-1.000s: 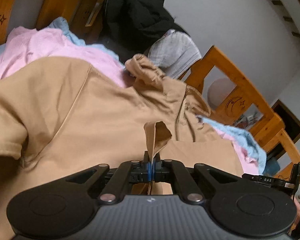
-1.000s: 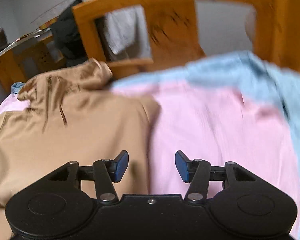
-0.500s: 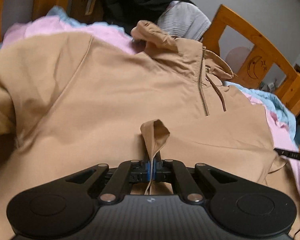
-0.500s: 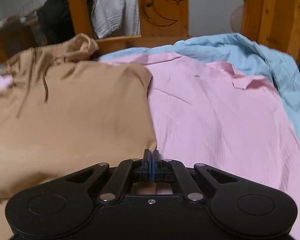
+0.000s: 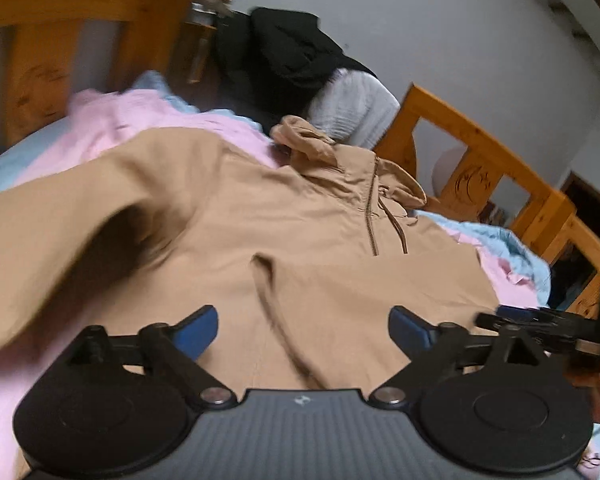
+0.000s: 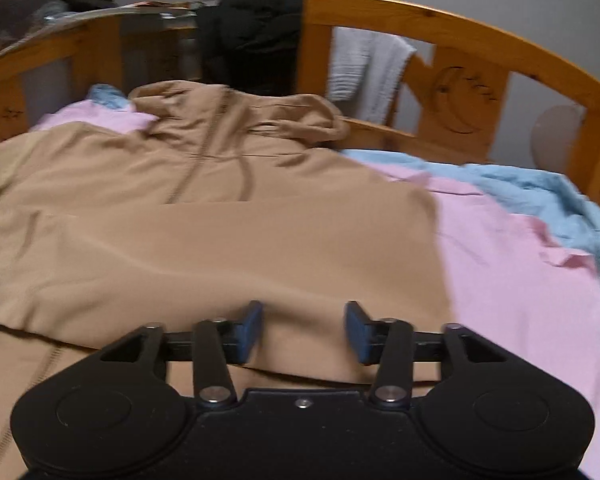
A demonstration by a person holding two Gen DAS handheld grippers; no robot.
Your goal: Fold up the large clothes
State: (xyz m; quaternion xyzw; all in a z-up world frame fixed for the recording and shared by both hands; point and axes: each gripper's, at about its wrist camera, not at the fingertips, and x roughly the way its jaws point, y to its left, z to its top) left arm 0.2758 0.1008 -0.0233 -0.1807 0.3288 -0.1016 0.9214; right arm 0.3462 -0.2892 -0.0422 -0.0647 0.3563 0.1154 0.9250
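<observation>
Left gripper (image 5: 303, 330): jaws opening, nothing pinched; hoodie (image 5: 300, 240) lies below.
Right gripper (image 6: 304, 332): jaws opening, empty, over hoodie.

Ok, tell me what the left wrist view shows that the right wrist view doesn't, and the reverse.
Only the left wrist view: the left gripper, jaws opening with nothing pinched, a raised tan fabric strip between them, and the right gripper at the edge.

Only the right wrist view: the right gripper's blue fingers, jaws opening over the hoodie's folded edge, gripping nothing, and the moon carving seen head-on.

Both: the tan hoodie on the pink cloth, blue cloth, black garment, white towel, wooden bed frame.
</observation>
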